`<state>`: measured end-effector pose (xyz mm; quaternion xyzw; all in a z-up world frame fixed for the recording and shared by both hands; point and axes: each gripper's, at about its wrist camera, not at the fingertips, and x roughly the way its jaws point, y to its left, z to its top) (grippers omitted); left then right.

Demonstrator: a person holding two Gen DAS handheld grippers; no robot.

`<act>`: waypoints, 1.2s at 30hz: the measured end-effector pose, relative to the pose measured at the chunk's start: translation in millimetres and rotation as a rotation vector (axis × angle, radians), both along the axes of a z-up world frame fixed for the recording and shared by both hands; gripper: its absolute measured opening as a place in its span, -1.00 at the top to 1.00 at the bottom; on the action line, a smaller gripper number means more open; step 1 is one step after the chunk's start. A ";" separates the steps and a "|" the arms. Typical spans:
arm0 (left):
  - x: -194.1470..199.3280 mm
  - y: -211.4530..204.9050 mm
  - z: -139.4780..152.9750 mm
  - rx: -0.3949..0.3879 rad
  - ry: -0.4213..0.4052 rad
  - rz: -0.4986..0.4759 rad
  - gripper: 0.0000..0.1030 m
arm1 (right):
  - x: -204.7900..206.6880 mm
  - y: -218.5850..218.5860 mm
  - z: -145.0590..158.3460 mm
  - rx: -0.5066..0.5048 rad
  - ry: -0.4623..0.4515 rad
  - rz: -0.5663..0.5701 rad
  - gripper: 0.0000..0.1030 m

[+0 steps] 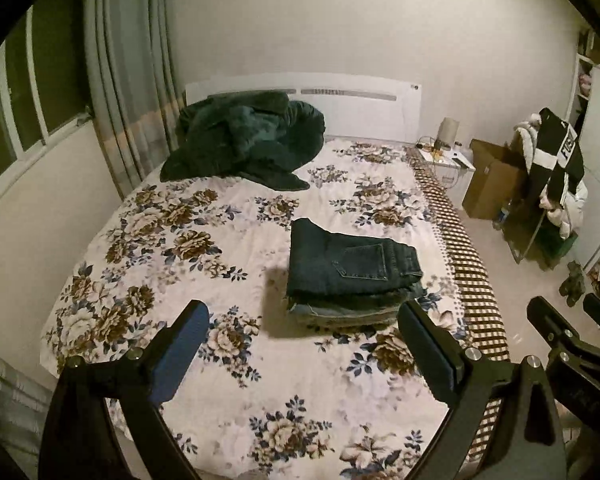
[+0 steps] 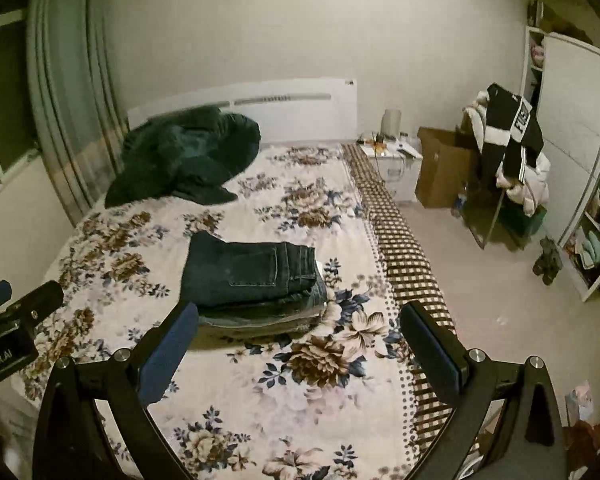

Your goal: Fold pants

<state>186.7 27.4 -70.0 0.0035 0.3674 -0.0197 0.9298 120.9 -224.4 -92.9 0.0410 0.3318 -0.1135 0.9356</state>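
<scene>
Now both the left gripper [image 1: 304, 336] and right gripper [image 2: 300, 334] are spread apart, empty; a careless touch could topple the folded pants [image 1: 352, 268]

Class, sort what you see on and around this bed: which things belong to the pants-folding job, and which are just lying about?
Job:
folded jeans
left gripper, open
right gripper, open

Lying about:
dark green blanket
cardboard box
clothes heap

Folded pants [image 1: 354, 268] lie on floral bed [image 1: 228, 364]. Left hand-held gripper [image 1: 304, 324] hovers above, jaws wide apart, empty.
</scene>
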 end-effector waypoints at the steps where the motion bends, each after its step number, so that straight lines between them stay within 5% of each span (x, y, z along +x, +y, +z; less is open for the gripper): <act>1: -10.9 -0.7 5.4 -0.002 -0.010 0.007 -0.88 | -10.6 1.4 5.6 0.002 -0.006 0.005 -0.99; 13: -55.4 8.0 30.2 -0.035 -0.050 0.027 -1.00 | -90.5 14.9 48.5 -0.033 -0.025 0.006 -1.00; 36: -76.0 13.2 39.7 0.014 -0.070 0.016 -1.00 | -76.6 24.1 73.7 -0.048 -0.043 0.018 -1.00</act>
